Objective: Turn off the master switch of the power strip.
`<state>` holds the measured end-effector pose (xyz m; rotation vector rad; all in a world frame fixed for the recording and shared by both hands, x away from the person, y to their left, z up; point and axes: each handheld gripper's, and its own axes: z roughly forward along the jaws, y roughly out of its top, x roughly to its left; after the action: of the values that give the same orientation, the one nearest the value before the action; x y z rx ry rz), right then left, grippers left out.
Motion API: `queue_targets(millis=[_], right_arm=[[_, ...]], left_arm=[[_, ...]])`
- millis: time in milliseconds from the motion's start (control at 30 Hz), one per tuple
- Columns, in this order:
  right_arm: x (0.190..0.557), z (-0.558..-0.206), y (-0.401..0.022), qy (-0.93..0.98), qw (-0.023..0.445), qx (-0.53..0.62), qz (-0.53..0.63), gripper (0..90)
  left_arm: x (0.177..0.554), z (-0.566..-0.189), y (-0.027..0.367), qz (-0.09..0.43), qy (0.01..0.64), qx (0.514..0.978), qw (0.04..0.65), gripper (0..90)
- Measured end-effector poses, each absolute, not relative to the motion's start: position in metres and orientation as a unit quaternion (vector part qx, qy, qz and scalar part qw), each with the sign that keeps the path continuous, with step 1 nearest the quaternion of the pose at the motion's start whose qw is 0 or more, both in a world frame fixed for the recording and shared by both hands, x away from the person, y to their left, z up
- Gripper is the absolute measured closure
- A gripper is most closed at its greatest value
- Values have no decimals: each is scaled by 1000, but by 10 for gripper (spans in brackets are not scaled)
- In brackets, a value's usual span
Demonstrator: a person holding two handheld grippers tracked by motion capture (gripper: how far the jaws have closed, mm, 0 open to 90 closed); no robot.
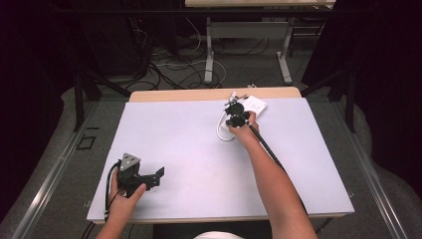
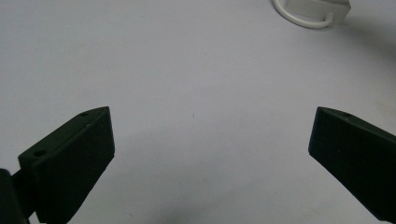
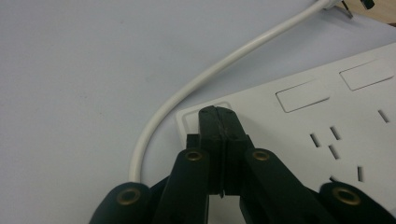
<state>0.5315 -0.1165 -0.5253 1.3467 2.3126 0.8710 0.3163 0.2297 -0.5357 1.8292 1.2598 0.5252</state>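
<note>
A white power strip (image 1: 255, 105) lies at the table's far edge, its white cable (image 1: 221, 130) looping toward the near side. In the right gripper view the power strip (image 3: 299, 121) shows sockets and a square button at its end. My right gripper (image 3: 218, 114) is shut, and its joined tips rest on that button; nothing is held between them. The cable (image 3: 196, 84) curves away to the upper right. The right gripper (image 1: 235, 113) sits over the strip's left end. My left gripper (image 1: 160, 177) hovers at the table's near left, open, with bare table between its fingers (image 2: 74, 154).
The lavender table top (image 1: 199, 149) has a wooden strip along its far edge. Beyond it stand a desk frame and tangled floor cables. A part of the power strip and its cable (image 2: 313, 11) shows at the top of the left gripper view.
</note>
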Motion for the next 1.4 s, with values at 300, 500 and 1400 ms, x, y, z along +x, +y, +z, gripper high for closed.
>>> queue_targets(millis=[300, 500, 1400], right_arm=[[531, -526, -116, 813, 164, 470, 303, 900], [532, -526, -115, 813, 162, 474, 297, 900], [529, -519, -116, 813, 171, 466, 305, 879]], left_arm=[[316, -536, 229, 208, 501, 730, 416, 7], [315, -536, 229, 208, 501, 730, 415, 7], [316, -536, 230, 209, 501, 729, 417, 8]])
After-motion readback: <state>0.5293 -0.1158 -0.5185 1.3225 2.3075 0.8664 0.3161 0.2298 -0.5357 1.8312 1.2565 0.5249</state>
